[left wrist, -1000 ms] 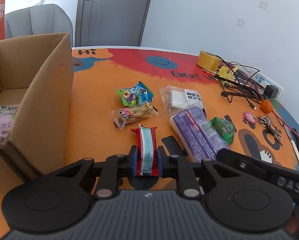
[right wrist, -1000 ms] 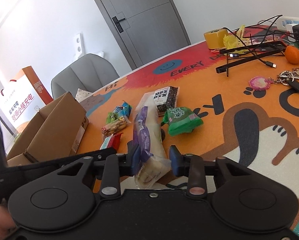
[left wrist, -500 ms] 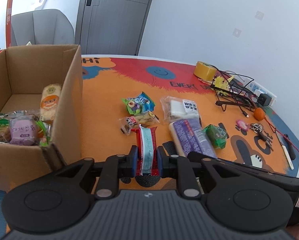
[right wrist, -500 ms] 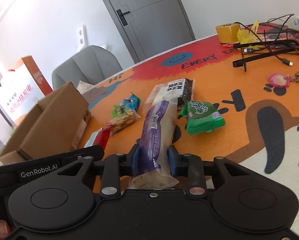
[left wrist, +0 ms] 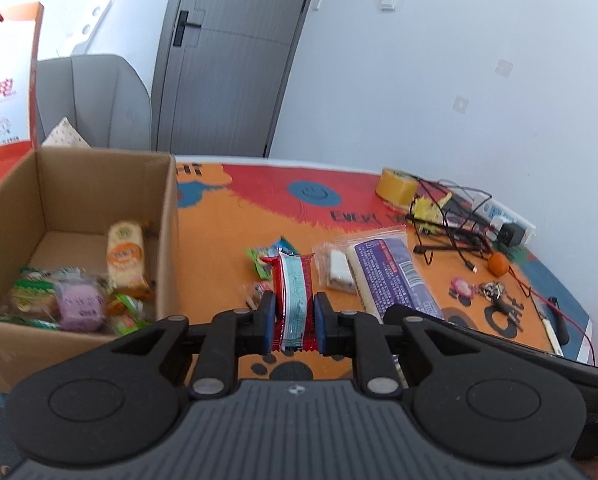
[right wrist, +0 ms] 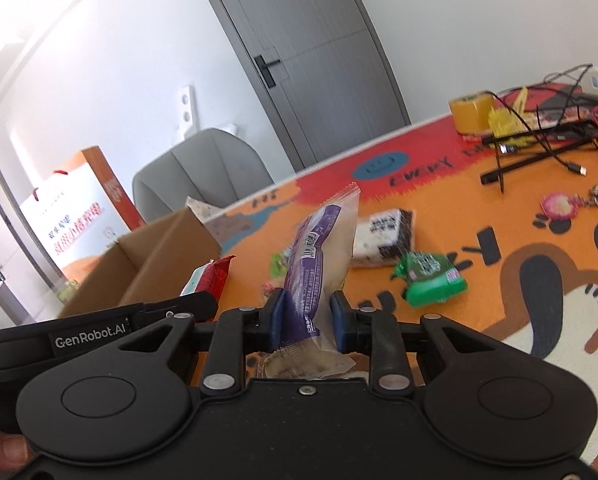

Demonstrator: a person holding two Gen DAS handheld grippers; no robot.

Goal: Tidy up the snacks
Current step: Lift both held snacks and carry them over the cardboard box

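Observation:
My left gripper (left wrist: pixel 295 322) is shut on a red snack packet with a pale blue stripe (left wrist: pixel 295 292) and holds it above the table, just right of the open cardboard box (left wrist: pixel 167 240). The box holds several snacks (left wrist: pixel 125 256). My right gripper (right wrist: pixel 306 322) is shut on a long purple and clear snack pack (right wrist: pixel 319 256), lifted off the table; the pack also shows in the left wrist view (left wrist: pixel 391 276). The red packet shows in the right wrist view (right wrist: pixel 209 278), beside the box (right wrist: pixel 167 256).
On the orange mat lie a green packet (right wrist: pixel 431 272), a white and dark packet (right wrist: pixel 387 236) and small wrappers (left wrist: pixel 267 256). At the far right are a yellow tape roll (left wrist: pixel 397 190), tangled cables (left wrist: pixel 451 216), an orange (left wrist: pixel 498 265) and keys (left wrist: pixel 495 292). A grey chair (left wrist: pixel 95 100) stands behind the box.
Both grippers have lifted their packs off the table. The left one has risen, so the inside of the box has come into view. The purple pack now stands up off the mat.

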